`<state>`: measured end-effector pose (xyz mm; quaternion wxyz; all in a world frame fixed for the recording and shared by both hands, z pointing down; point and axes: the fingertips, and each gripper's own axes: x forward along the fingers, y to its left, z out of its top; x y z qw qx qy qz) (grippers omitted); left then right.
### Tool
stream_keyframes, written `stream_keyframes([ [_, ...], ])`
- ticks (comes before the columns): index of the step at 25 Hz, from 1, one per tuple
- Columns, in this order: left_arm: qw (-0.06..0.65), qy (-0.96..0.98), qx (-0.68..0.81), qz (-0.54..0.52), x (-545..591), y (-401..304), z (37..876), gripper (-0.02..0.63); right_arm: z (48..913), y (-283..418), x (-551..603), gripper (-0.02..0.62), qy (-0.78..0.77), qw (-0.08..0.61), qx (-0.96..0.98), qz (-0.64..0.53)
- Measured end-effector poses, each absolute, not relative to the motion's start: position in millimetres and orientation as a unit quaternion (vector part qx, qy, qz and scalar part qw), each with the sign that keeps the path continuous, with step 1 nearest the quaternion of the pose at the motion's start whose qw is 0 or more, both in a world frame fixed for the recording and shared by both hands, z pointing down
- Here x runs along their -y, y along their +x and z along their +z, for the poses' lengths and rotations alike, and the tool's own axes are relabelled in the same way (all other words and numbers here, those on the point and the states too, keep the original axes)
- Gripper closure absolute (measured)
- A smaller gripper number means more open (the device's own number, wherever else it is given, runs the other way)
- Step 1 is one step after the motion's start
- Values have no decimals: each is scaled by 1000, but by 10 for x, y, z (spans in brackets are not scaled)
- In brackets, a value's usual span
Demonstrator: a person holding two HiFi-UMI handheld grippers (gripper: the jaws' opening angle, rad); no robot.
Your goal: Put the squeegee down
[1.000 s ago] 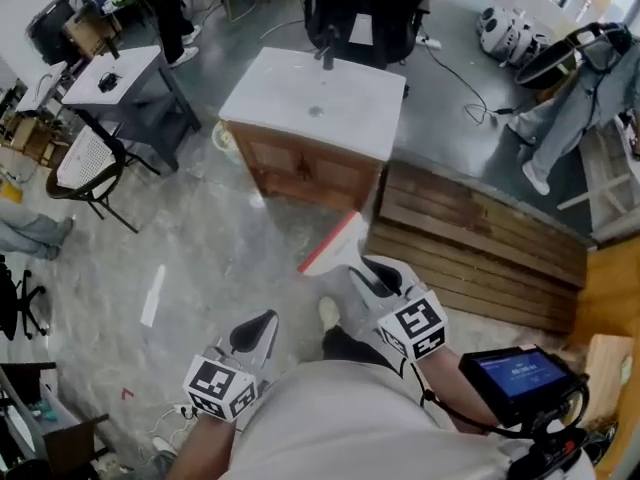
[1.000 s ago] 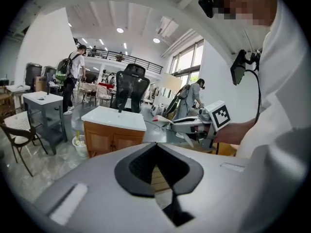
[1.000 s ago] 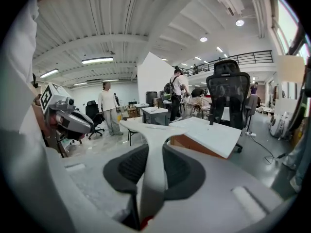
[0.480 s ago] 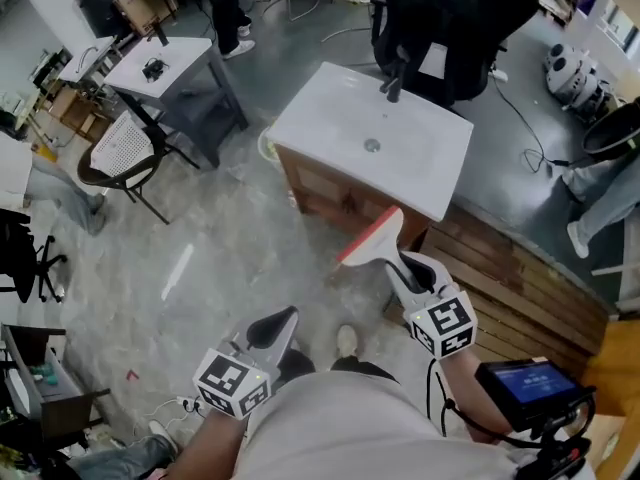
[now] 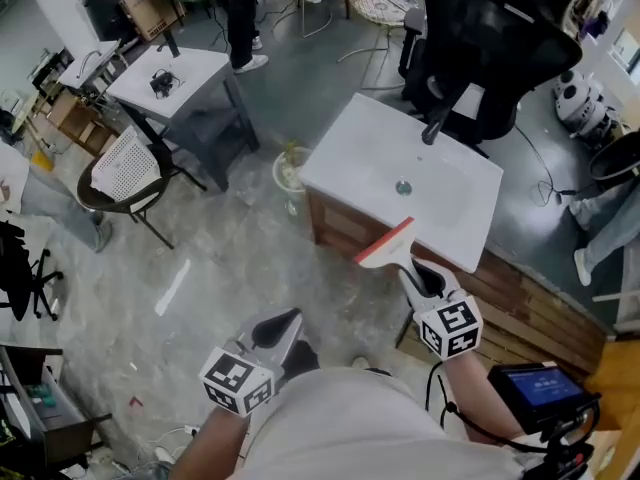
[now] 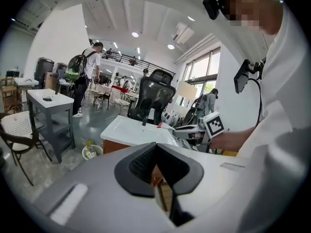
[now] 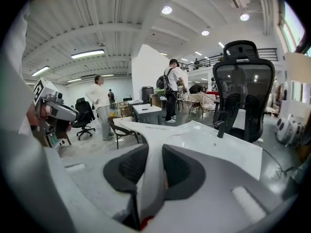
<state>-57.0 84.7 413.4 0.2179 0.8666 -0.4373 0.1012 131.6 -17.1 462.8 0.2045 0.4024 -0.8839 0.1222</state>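
Here the right gripper (image 5: 418, 271) clamps the squeegee (image 5: 385, 244) by its handle, blade over the white sink top (image 5: 365, 158) near its front edge. A black faucet (image 5: 437, 123) and office chair (image 5: 485, 38) stand beyond. The left gripper (image 5: 278, 330) hangs low, jaws together, empty.

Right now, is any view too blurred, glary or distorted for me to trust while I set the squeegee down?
Head view: sharp and evenly lit; the squeegee stands out against the white sink top. Right gripper view: heavy fisheye bending, dark corners, and the squeegee looks soft up close between the jaws. Left gripper view: same bending, with the windows washed out bright.
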Motion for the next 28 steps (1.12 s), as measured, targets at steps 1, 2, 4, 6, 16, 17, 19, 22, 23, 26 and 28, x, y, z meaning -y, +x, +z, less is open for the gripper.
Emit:
stream_keyframes([
  [1,216,870,432,102,-709,-698,4120,598,4631,1201,297,499,409,204,880,128],
  [2,214,873,425,102,-582,-806,4098,598,4632,1098,416,499,416,203,876,133],
  [4,207,883,408,103,-352,-973,4025,598,4636,933,639,499,433,202,866,144],
  [6,199,893,389,106,-132,-1119,3955,598,4658,781,878,499,452,200,855,158],
  [16,217,900,363,108,679,-1623,4084,598,5062,260,2142,499,532,196,801,190],
  [17,219,899,363,108,771,-1617,4092,598,5102,257,2296,499,537,196,798,191],
  [19,219,898,364,113,958,-1620,4108,598,5197,243,2599,499,548,191,790,198],
  [22,221,895,368,122,1270,-1633,4141,598,5345,237,3061,499,565,183,777,208],
  [23,224,894,369,122,1373,-1612,4143,598,5392,253,3220,499,570,182,773,210],
  [26,226,893,367,129,1675,-1537,4146,598,5555,301,3658,499,582,180,762,220],
  [28,228,893,366,132,1856,-1517,4125,598,5646,314,3892,499,589,183,754,226],
])
